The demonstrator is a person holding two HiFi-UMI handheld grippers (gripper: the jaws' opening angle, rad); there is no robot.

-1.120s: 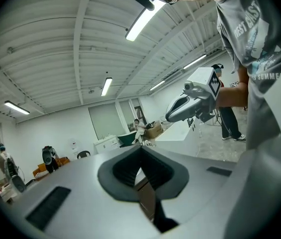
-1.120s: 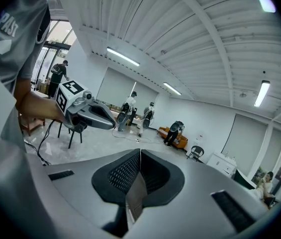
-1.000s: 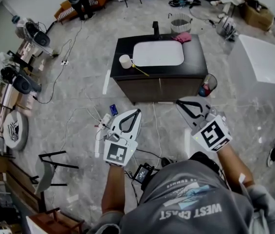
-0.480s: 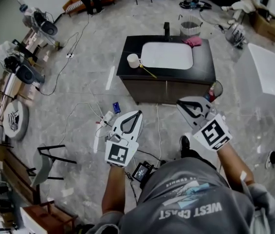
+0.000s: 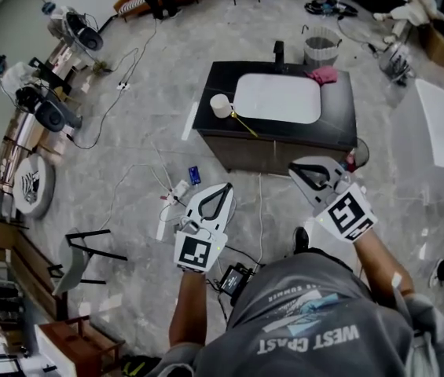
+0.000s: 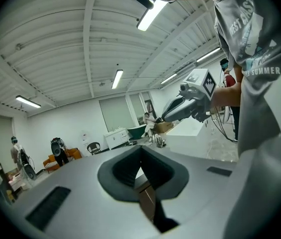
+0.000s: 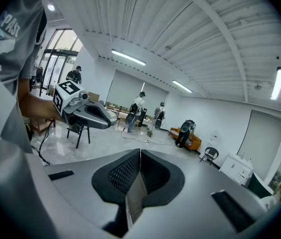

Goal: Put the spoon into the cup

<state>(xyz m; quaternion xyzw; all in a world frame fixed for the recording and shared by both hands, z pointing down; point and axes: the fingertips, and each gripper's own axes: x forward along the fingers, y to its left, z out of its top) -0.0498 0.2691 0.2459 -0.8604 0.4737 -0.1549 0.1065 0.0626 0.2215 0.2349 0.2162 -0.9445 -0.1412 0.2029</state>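
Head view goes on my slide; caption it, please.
Left gripper and right gripper, both shut and empty, face the dark counter where the spoon lies beside the cup.

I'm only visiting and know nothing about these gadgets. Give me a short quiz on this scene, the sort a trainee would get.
1. True or false: the spoon already stands inside the cup.
2. Where does the cup sit? A) on the floor; B) on the black countertop, left of the white sink basin; C) on a chair.
3. What do the left gripper and the right gripper hold?

Key:
1. False. The spoon lies on the countertop beside the cup.
2. B.
3. Nothing. Both have their jaws shut with nothing between them.
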